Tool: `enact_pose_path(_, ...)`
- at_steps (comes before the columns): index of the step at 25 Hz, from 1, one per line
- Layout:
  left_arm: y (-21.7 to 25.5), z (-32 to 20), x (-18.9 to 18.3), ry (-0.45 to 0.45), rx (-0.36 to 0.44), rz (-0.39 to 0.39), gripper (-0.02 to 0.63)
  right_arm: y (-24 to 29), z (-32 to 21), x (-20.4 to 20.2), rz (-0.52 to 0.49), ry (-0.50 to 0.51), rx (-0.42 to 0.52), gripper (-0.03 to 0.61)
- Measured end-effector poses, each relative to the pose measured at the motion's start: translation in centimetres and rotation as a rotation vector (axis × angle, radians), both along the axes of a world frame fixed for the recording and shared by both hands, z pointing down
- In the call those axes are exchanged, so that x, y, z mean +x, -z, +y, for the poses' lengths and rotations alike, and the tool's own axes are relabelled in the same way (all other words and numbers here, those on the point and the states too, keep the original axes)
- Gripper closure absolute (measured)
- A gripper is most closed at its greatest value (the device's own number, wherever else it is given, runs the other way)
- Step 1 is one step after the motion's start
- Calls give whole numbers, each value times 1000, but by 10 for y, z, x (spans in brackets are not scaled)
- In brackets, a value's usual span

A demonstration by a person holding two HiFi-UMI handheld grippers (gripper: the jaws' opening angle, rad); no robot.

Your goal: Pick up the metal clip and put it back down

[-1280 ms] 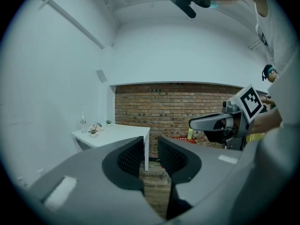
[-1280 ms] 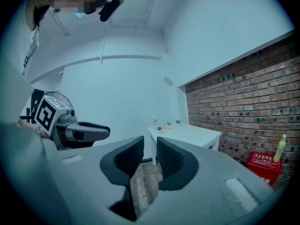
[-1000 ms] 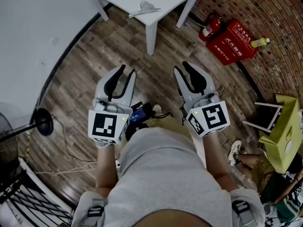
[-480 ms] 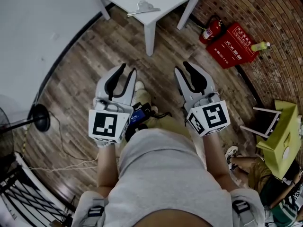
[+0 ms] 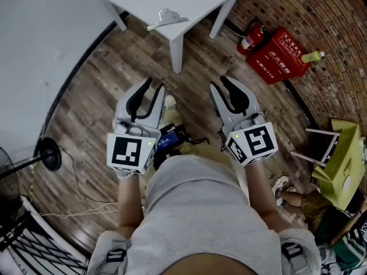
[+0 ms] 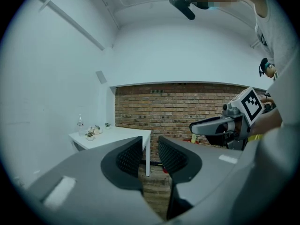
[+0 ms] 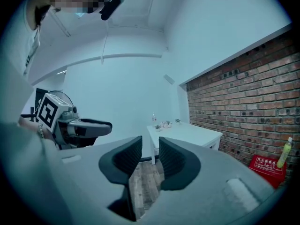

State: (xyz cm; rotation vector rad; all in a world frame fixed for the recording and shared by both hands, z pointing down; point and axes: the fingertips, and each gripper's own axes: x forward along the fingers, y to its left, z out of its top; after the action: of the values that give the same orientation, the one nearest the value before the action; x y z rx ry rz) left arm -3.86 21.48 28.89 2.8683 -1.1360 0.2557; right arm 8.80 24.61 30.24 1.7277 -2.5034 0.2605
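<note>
The metal clip (image 5: pixel 166 19) lies near the front edge of a white table (image 5: pixel 195 2) at the top of the head view. Both grippers are held over the wooden floor, well short of the table and pointing toward it. My left gripper (image 5: pixel 155 85) is open, with only floor showing between its fingers. My right gripper (image 5: pixel 219 82) is also open and holds nothing. The left gripper view shows its own jaws (image 6: pixel 150 146) apart, the table (image 6: pixel 112 135) beyond them and the right gripper (image 6: pixel 220 125) at the side. In the right gripper view the jaws (image 7: pixel 150 146) frame the table (image 7: pixel 187 132).
A red fire-equipment box (image 5: pixel 281 50), an extinguisher (image 5: pixel 252 33) and a green bottle (image 5: pixel 312 54) stand by the brick wall at right. A yellow-green stool (image 5: pixel 341 165) is at far right. A fan stand (image 5: pixel 49 153) and cables are at left. A blue-black device (image 5: pixel 172 137) is near my feet.
The table and clip have drifted down and left in the head view as the person steps toward them. A foot now shows between the grippers. Both grippers' jaws look unchanged.
</note>
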Motion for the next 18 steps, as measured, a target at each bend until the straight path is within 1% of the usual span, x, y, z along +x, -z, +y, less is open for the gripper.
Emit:
enact_pose_path(7,-5,-66,-1,-23,-34,-13,506,1,-61,-2,17,-17,-17,472)
enact_pose_path(9,-4,-88,-1,-32,-29,-12,508,4,-82,-4,22,-20,-19,472)
enact_pose_path(13,4,-129,1,-59,6,8,507,7,-120,-3,18,-33,-23,472)
enact_pose_path(18,5,-179,-1,-67,-15,-18,508,15,-170,-9,25,-25,-18,472)
